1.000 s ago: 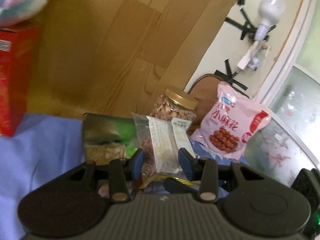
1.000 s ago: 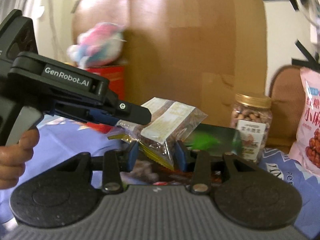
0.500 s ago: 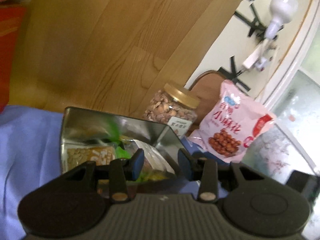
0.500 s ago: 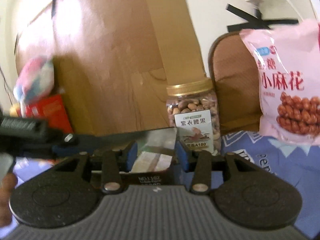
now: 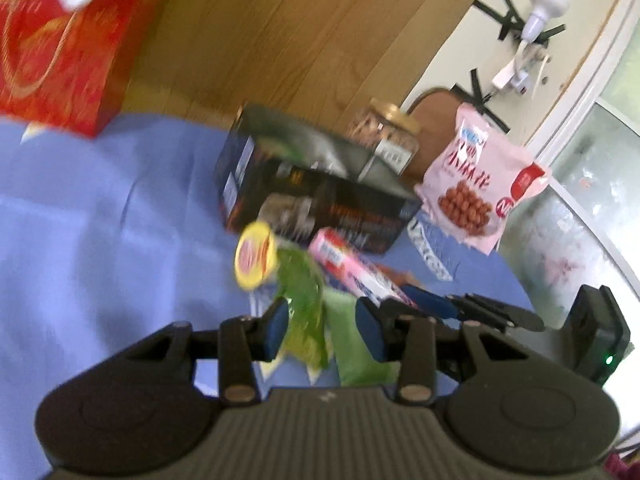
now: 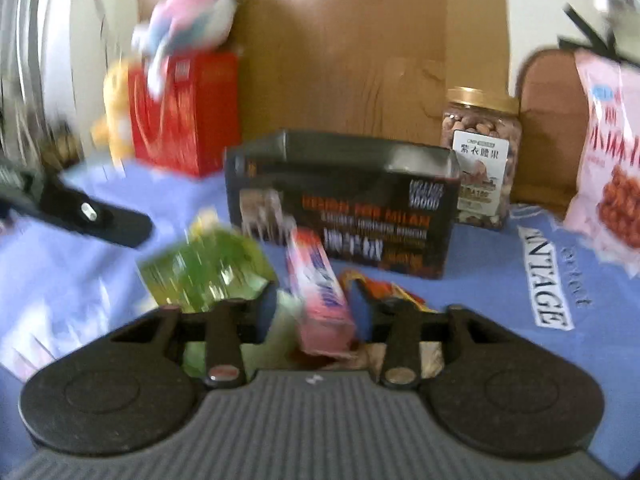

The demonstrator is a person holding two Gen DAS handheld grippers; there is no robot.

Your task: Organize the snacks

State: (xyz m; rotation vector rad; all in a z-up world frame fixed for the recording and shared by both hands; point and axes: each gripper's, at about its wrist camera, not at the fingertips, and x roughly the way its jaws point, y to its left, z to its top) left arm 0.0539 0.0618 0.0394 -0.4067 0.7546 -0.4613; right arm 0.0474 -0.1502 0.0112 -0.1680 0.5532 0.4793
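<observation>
While both views are blurred, the main items can be made out. On the blue cloth (image 5: 100, 208) stands a dark open-topped box (image 6: 344, 200), and loose snacks lie on the cloth in front of it. A green packet (image 5: 304, 308) with a yellow round label sits between the fingers of the left gripper (image 5: 322, 330); the jaws stand apart and whether either pad touches the packet cannot be told. Just beside the packet, toward the box, lies a pink carton (image 5: 352, 268).

From the right wrist view, the right gripper (image 6: 314, 308) also has its jaws spread, with the near end of the pink carton (image 6: 320, 292) lying in the gap; no contact is evident. The green packet (image 6: 208, 272) lies to the left of the carton, and an orange wrapper (image 6: 384, 288) to its right.

Behind the box stand a jar of nuts (image 6: 480, 152) with a gold lid, a pink bag (image 6: 612, 176) at far right and a red box (image 6: 180, 112) at the left against a wooden board (image 6: 340, 40).
</observation>
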